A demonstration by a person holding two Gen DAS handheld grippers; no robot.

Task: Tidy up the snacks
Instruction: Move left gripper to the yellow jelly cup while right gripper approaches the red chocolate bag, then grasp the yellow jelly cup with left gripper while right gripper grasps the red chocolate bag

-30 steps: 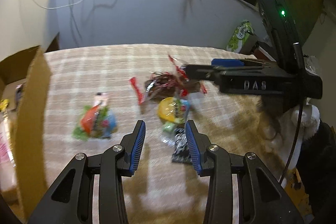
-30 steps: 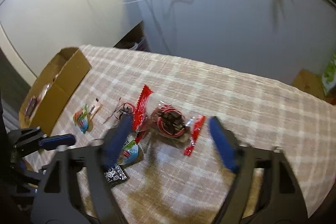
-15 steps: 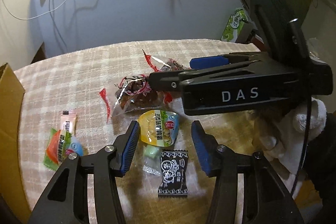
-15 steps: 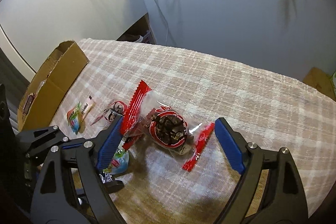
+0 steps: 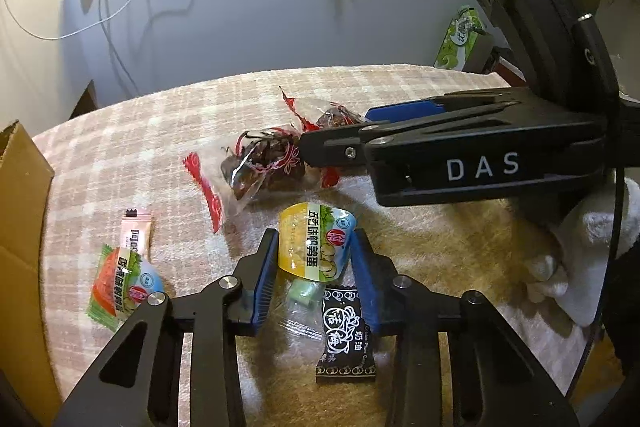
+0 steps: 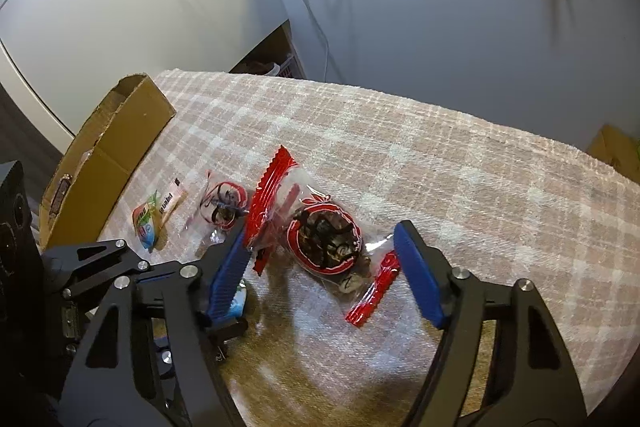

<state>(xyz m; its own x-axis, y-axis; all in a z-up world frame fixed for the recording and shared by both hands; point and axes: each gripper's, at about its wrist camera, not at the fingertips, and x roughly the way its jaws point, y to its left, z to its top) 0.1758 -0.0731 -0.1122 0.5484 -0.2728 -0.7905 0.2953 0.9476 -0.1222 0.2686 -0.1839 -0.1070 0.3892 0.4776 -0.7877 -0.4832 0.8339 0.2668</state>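
Straddling the big crinkly bag of dark snacks (image 6: 326, 243) mid-bench (image 6: 460, 167), the right claw (image 6: 324, 267) has been narrowing but grips nothing, while the left claw (image 5: 314, 267) clamps the light, slippery yellow pouch (image 5: 316, 243) (best pinched across its flat sides).

Cardboard box (image 5: 20, 227) cut by frame edge; contents unreadable.

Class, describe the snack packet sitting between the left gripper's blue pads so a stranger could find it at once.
On the checked cloth, look just in front of the left gripper. Between its blue pads sits the yellow-and-blue packet. Its neighbours are a black sweet and a clear red-edged bag.
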